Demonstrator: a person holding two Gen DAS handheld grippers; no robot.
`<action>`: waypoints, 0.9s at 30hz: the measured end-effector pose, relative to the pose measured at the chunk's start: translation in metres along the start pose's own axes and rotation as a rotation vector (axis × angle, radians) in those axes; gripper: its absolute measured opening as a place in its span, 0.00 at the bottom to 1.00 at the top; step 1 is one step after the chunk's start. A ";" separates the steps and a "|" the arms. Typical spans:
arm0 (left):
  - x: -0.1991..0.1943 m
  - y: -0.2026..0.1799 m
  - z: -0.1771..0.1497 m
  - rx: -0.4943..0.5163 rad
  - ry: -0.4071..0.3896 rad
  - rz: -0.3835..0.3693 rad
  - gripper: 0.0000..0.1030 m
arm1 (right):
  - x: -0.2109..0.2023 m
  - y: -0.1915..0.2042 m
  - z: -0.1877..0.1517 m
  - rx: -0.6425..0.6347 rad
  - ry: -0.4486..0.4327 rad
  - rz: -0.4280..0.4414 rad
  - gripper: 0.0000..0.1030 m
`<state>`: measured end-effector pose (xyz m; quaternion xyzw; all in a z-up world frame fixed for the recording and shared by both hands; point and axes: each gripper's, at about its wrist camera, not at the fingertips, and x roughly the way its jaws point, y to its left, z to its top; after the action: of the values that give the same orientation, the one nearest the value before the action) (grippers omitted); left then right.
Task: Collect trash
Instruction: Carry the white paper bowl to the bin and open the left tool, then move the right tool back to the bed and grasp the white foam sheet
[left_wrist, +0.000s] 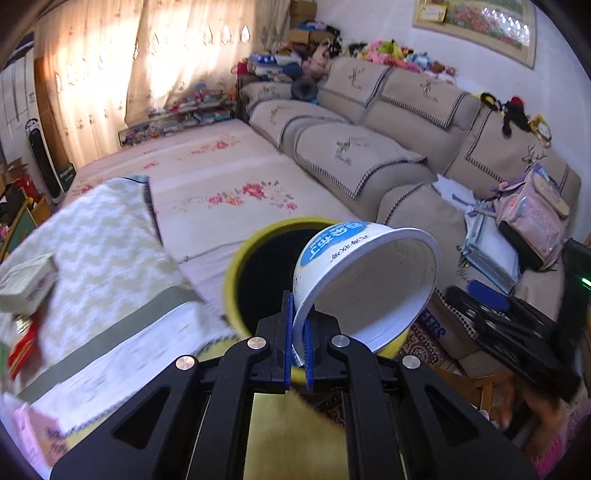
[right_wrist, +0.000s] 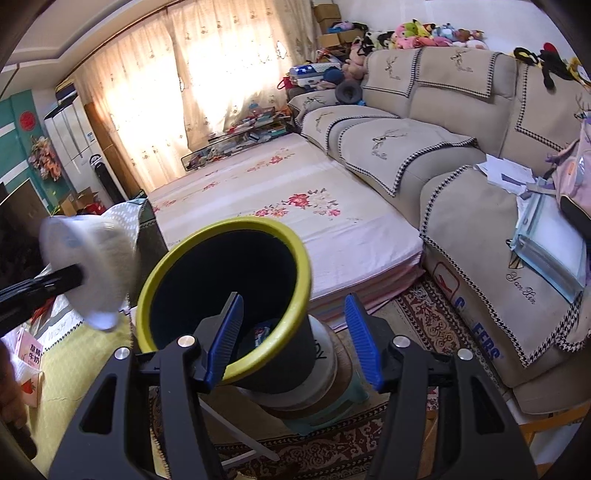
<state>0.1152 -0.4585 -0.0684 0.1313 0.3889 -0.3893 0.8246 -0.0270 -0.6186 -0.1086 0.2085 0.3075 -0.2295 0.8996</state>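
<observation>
The left claw (left_wrist: 299, 343) is pressed together on the rim of a white paper bowl (left_wrist: 364, 280), pinching the wall between its blue pads. The bowl hangs tilted with its mouth turned toward the camera; its inside looks bare, and a blue label with white lettering runs across its outer wall. It sits just above and in front of the yellow-rimmed bin (left_wrist: 236, 273), overlapping the bin's near edge in the left wrist view.

In the right wrist view the same bin (right_wrist: 295, 258) leans, its black interior open toward the camera. Deep inside lies one small piece of trash (right_wrist: 263, 334) with blue and red print; what it is cannot be made out. The bin rests on a stack of round things on the patterned carpet (right_wrist: 417, 314), largely hidden behind the bin and the claw.

The right claw (right_wrist: 295, 339) is spread, nothing pressed between its pads; the left pad stands in front of the bin's near rim, the right pad to the side of the bin.

At the left of this view the bowl (right_wrist: 96, 266) is a motion-blurred white shape on a dark claw tip, its label unreadable. A pink carton (right_wrist: 31, 365) lies on a yellow mat, cut off by the edge.
</observation>
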 end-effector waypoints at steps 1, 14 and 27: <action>0.014 -0.001 0.004 -0.002 0.013 0.003 0.08 | -0.001 -0.004 0.000 0.007 -0.002 -0.002 0.57; -0.030 0.011 -0.015 -0.048 -0.070 0.008 0.47 | 0.010 -0.001 -0.006 0.009 0.029 0.004 0.58; -0.193 0.103 -0.103 -0.201 -0.227 0.188 0.76 | 0.009 0.088 -0.020 -0.160 0.067 0.122 0.59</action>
<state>0.0603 -0.2330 -0.0019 0.0395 0.3161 -0.2819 0.9050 0.0179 -0.5394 -0.1085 0.1620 0.3416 -0.1422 0.9148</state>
